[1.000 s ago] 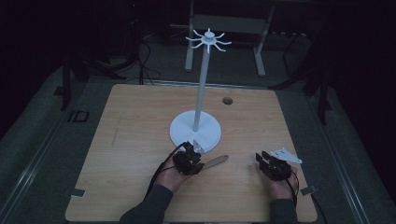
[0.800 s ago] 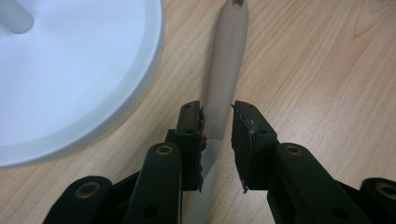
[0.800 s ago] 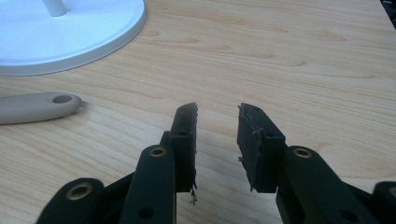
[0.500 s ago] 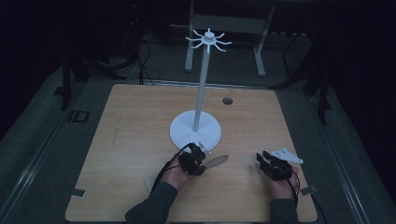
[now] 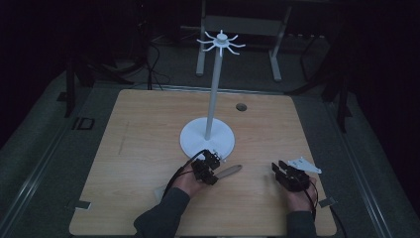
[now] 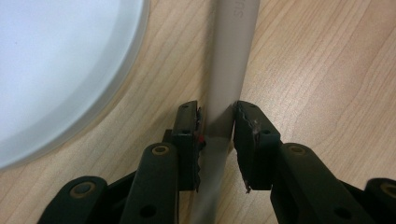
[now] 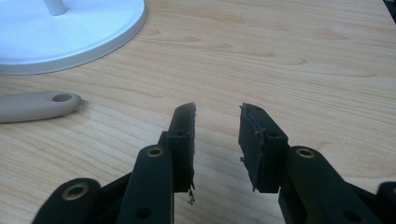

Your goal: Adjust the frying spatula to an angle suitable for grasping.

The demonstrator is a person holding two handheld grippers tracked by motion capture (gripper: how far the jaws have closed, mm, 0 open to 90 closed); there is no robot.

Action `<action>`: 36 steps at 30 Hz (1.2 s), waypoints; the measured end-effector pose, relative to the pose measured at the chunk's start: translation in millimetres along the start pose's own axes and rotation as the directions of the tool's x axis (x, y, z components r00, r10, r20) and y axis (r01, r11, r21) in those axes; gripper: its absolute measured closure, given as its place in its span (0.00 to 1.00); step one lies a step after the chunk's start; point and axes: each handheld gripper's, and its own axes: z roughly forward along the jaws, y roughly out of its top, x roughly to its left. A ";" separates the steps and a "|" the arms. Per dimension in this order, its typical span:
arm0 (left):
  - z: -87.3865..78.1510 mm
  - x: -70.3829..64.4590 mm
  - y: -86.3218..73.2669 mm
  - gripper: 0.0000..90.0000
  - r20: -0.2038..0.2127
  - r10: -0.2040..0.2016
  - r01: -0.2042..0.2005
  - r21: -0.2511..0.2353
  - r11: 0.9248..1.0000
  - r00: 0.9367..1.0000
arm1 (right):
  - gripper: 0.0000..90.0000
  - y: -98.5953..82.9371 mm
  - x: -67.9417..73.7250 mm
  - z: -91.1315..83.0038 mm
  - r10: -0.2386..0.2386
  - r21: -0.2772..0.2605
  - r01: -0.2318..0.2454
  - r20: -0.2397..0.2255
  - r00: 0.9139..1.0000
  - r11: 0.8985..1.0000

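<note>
High view: the left tool [image 5: 214,159] has crept toward the stand [image 5: 207,139], onto the utensil [image 5: 229,171] beside its base. Left gripper view: it grasps the handle [image 6: 225,70], ready to lift. Right gripper view: the right tool [image 7: 217,116] gapes, released.

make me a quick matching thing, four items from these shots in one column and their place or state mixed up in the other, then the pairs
Column one
1. left gripper
2. right gripper
3. beige handle
4. white stand base

Column two
A. jaws apart over bare wood, nothing between them
B. round, near the middle of the table, with a tall pole rising from it
C. jaws closed on the beige handle
D. lies flat on the wood beside the white stand base, hole at its free end

Pairs: 1-C, 2-A, 3-D, 4-B
</note>
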 end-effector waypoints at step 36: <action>9.4 -1.2 32.6 0.80 0.018 0.044 -0.047 0.238 0.970 0.999 | 0.71 -1.3 2.4 4.4 -0.007 0.031 0.007 -0.008 1.000 0.999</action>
